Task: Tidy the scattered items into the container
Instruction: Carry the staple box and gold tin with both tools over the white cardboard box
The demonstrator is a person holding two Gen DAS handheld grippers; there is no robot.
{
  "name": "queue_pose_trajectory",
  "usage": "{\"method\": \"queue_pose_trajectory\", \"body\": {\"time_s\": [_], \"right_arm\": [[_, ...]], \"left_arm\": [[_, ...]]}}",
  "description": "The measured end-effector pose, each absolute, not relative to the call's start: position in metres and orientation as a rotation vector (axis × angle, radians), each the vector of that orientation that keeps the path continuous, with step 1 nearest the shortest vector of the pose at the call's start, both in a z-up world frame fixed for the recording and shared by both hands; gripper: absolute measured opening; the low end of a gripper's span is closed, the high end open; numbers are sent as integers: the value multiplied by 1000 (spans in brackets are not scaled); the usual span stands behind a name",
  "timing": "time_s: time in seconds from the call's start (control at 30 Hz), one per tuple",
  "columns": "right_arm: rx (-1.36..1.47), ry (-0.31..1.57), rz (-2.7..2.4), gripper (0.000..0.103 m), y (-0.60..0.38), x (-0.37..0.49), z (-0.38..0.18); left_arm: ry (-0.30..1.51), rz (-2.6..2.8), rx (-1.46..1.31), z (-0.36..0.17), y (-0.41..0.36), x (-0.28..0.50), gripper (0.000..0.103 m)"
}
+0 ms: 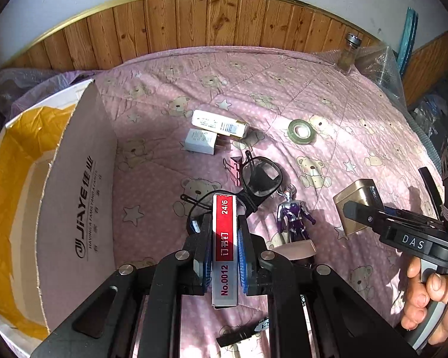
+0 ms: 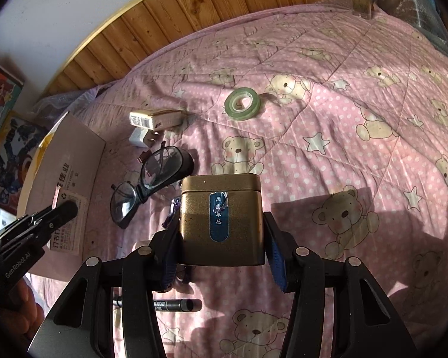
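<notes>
To my left the cardboard box (image 1: pixel 74 185) stands open-topped, its tall near wall the only barrier on that side. Ahead, the glasses (image 1: pixel 261 179), pink clip (image 1: pixel 235 169) and purple figure (image 1: pixel 294 217) crowd the middle of the bed (image 1: pixel 283 89). Farther back two small boxes (image 1: pixel 215 129) lie together, the tape roll (image 1: pixel 301 131) apart. The bed's right half lies open; a marker (image 2: pixel 170 304) lies near me.

Left wrist view: low over the bed (image 1: pixel 328 89), facing the wooden headboard (image 1: pixel 194 21), box (image 1: pixel 74 194) close at left. Right wrist view: same heading, further right. Shared: glasses (image 1: pixel 261 179) (image 2: pixel 152 179), tape roll (image 1: pixel 300 131) (image 2: pixel 242 103).
</notes>
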State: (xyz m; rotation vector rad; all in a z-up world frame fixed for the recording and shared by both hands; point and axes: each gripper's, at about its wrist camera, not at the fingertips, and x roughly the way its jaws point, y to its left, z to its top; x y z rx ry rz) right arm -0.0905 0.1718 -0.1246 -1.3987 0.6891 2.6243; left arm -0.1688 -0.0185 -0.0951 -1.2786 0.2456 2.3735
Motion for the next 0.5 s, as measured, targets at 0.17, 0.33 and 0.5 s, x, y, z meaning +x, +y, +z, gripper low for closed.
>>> {"method": "queue_pose_trajectory", "body": {"time_s": [0.17,0.33,0.5], "right_arm": [[-1396,646,2671,53,156,-88,-114],[-1393,587,2736,53,133,-86,-102],[-1401,519,2794,53,110,-82,-93]], "left_arm": [[246,2420,-1251,-81,-27,-165,15],[218,2459,-1201,-64,-39,-157,15],[179,2483,-1168,-51,-51,-150,15]]}}
